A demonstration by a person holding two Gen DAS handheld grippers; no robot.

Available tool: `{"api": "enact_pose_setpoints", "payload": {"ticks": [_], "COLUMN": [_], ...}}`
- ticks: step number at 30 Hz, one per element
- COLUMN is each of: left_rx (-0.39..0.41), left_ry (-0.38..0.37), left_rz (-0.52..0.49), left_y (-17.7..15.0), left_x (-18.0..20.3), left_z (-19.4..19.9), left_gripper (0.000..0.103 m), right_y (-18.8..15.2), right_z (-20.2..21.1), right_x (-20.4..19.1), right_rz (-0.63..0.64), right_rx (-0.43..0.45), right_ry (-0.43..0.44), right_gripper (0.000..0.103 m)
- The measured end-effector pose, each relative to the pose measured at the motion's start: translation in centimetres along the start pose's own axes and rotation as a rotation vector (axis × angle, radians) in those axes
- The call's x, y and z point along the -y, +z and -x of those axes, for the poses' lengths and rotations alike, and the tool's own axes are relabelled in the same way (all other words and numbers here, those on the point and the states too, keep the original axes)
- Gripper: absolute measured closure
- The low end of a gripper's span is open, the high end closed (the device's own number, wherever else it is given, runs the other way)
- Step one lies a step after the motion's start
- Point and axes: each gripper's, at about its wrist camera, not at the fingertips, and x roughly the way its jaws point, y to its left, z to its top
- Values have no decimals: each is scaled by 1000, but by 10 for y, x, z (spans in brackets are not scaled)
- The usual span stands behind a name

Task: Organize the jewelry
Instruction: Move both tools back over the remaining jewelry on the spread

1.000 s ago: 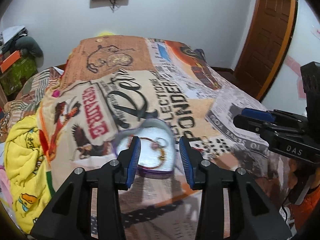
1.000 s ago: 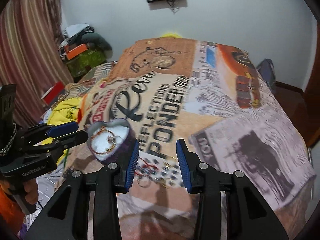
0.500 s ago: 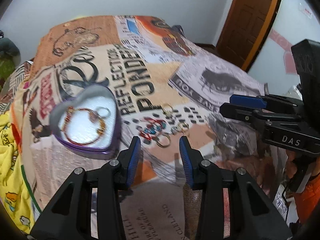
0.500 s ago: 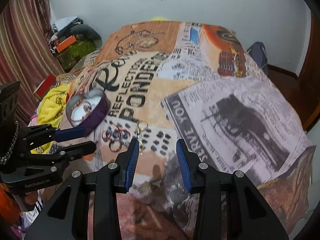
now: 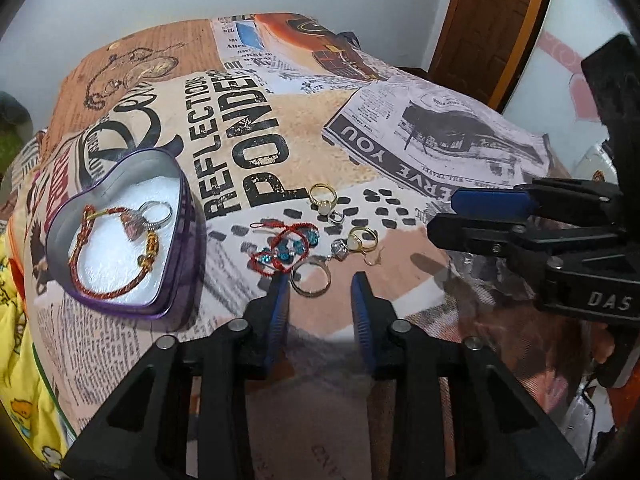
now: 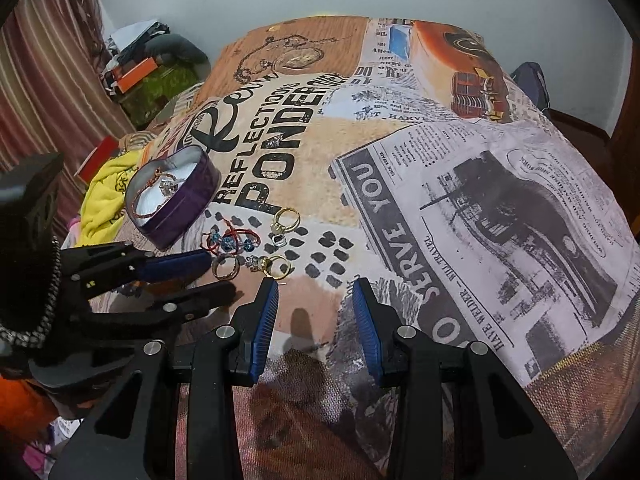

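Note:
A purple heart-shaped tin (image 5: 184, 248) (image 6: 188, 200) sits on the printed bedspread, holding a red cord bracelet (image 5: 108, 280) and a silver ring (image 5: 158, 212). Right of it lie a red bracelet with blue beads (image 5: 286, 250) (image 6: 228, 240), a plain band ring (image 5: 310, 278) (image 6: 226, 266), two gold rings (image 5: 322, 196) (image 5: 362, 240) and small earrings. My left gripper (image 5: 318, 284) is open and empty, its fingertips just in front of the band ring. My right gripper (image 6: 316, 290) is open and empty, just right of the jewelry; in the left wrist view it (image 5: 444, 216) shows from the side.
The bedspread (image 6: 460, 184) covers the whole bed. Yellow cloth (image 6: 104, 188) lies at the bed's left edge. Clutter and a striped curtain (image 6: 48, 92) stand at the far left, a wooden door (image 5: 492, 20) at the far right.
Both grippers have moved down and closer to the loose jewelry. The left gripper has swung right, from over the tin to in front of the band ring. Both stay open.

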Motion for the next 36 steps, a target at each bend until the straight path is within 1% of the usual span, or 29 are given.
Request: {"api": "enact_pose_setpoints", "payload": {"ticks": [1, 3, 7, 15, 21, 23, 24, 25, 29, 30, 31, 36], "left_rx": [2, 1, 5, 25, 32, 35, 36, 37, 39, 41, 43, 65], "left_ry": [5, 7, -18, -11, -17, -18, -18, -20, -25, -26, -29, -29], "left_rz": [-4, -7, 14, 51, 72, 72, 72, 73, 79, 80, 81, 79], "left_y": [0, 1, 2, -2, -5, -5, -5, -5, -5, -5, -5, -3], "left_x": [0, 0, -5, -14, -21, -21, -21, -21, -20, -20, -20, -18], "left_z": [-1, -2, -3, 8, 12, 12, 12, 12, 13, 14, 15, 25], "left_gripper": [77, 83, 83, 84, 84, 84, 84, 84, 84, 84, 84, 84], "right_y": [0, 1, 3, 9, 12, 11, 11, 10, 10, 10, 10, 13], "right_z": [-1, -5, -15, -33, -38, -38, -37, -37, -36, -35, -33, -21], "right_x": [0, -1, -4, -18, -22, -22, -22, -21, -21, -22, -22, -23], "right_rz": [-1, -4, 3, 45, 73, 76, 81, 84, 87, 89, 91, 82], "right_rx": [-2, -11, -34, -71, -60, -54, -53, -53, -40, -37, -32, -5], "right_ry": [6, 21, 33, 38, 21, 14, 7, 1, -7, -12, -12, -15], "right_gripper": [68, 68, 68, 68, 68, 73, 80, 84, 85, 90, 97, 97]}}
